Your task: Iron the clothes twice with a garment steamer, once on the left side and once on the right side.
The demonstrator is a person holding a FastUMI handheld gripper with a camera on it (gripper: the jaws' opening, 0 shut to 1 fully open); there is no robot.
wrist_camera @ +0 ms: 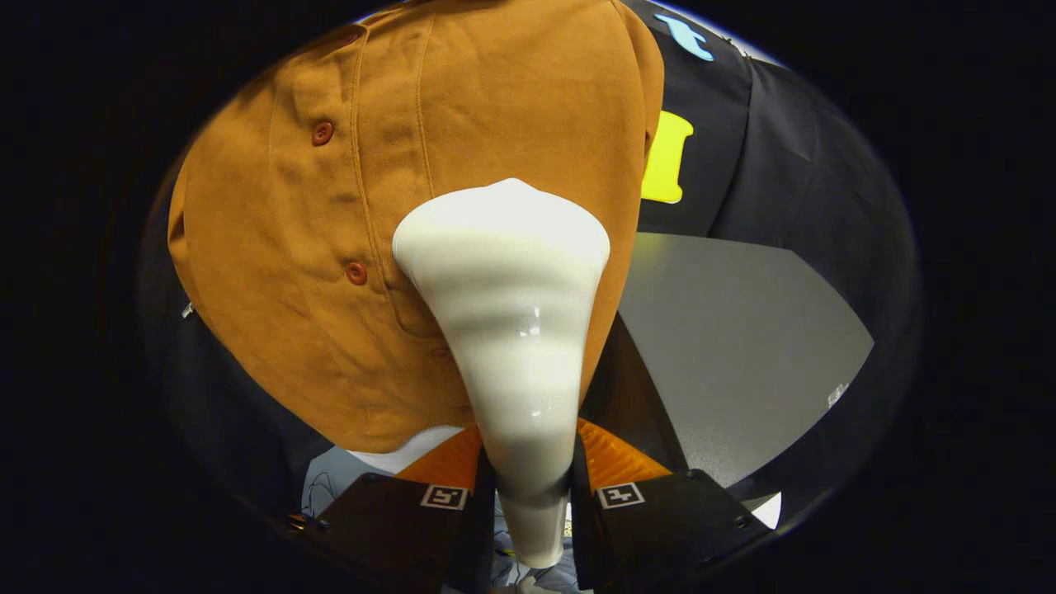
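Gripping the steamer by its narrow handle, the tool is pinching it from both sides so the wide head points forward along the fingers. That head is lying against the shirt, just beside the button placket and toward the garment's outer edge, which looks like the working pass on one side, since the face has to be meeting the cloth to smooth it. The shirt is hanging upright, giving the head a flat run. Beyond it, a grey bench is showing.
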